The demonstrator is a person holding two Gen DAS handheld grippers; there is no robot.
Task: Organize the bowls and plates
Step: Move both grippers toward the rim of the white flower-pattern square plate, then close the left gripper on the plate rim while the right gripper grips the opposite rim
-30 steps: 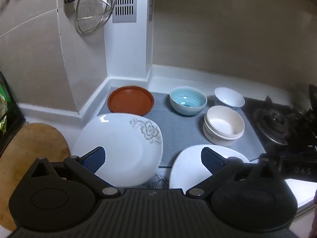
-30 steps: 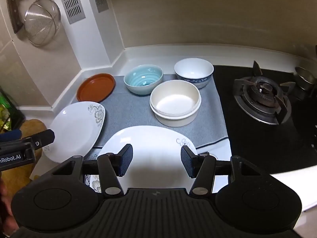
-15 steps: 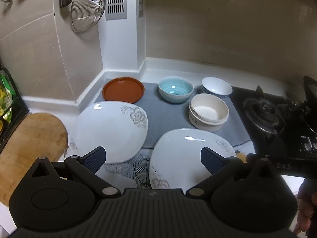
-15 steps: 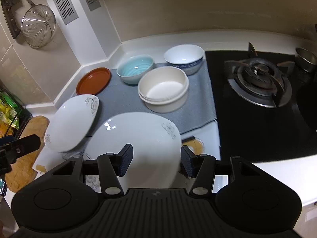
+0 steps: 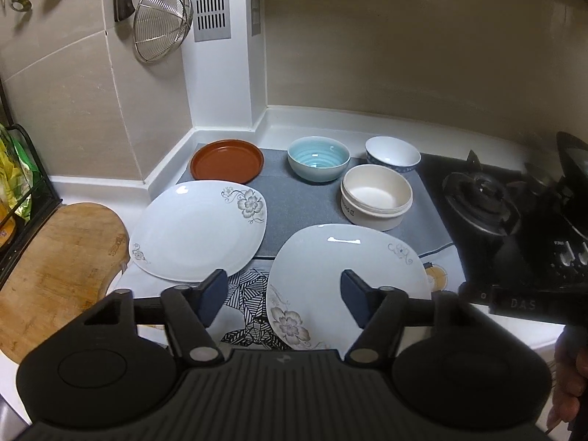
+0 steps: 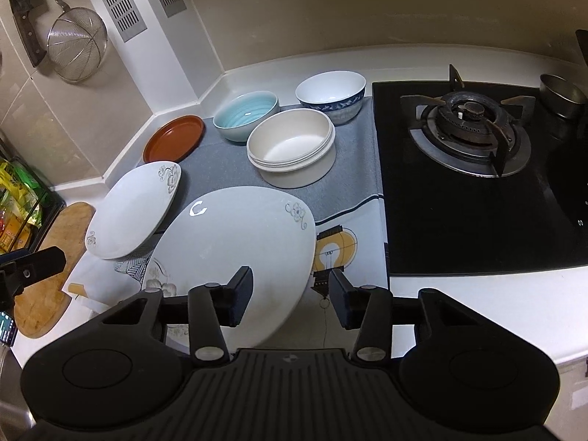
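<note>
Two white flowered plates lie on a printed mat: one at the left [image 5: 198,229] [image 6: 134,209], one at the front [image 5: 345,279] [image 6: 235,250]. Behind them sit a brown plate [image 5: 227,160] [image 6: 173,138], a light blue bowl [image 5: 318,158] [image 6: 245,114], a white and blue bowl [image 5: 392,154] [image 6: 330,94] and a cream bowl [image 5: 376,200] [image 6: 292,147]. My left gripper [image 5: 281,296] is open and empty above the front plate's near edge. My right gripper [image 6: 290,296] is open and empty over that plate's near right edge.
A gas hob [image 6: 474,128] [image 5: 481,198] lies right of the grey mat [image 5: 294,205]. A wooden board [image 5: 55,264] lies at the left. A strainer [image 5: 161,22] and a knife hang on the wall. A small metal pot [image 6: 562,95] stands at the far right.
Both grippers have pulled back and up from the counter, so more of the plates and mat shows. The left gripper's fingers have come closer together but remain open. No dish has moved.
</note>
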